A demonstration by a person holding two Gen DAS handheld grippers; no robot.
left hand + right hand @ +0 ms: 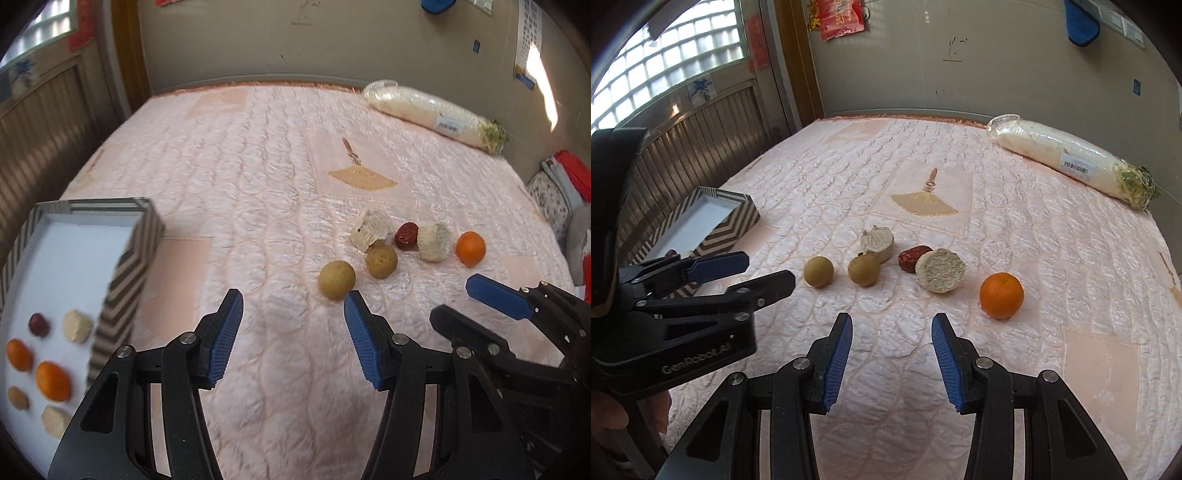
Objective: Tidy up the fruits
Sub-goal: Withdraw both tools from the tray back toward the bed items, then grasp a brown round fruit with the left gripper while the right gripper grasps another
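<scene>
Both tools are hovering apart, empty; left tool (293, 306) is lining up the nearest longan (337, 279), needing a forward reach, then the box (144, 229).

Left gripper (293, 314) and right gripper (892, 334) hover, fingers spread.

Bare bedspread (849, 177) lay between and just ahead of the right fingers (837, 363). Beyond them a row of fruit crossed the way: two longans (818, 271), two pale chunks (940, 270), a date (909, 257) and an orange (1001, 295) off to the right, with narrow gaps between. Left of them the left gripper (738, 273) reached in. Ahead of the left fingers (225, 338) the quilt was open; the nearest longan (337, 279) sat just beyond the right-hand fingertip. The box (127, 273) walled the left side, and a wrapped radish (432, 114) lay far back right.
</scene>
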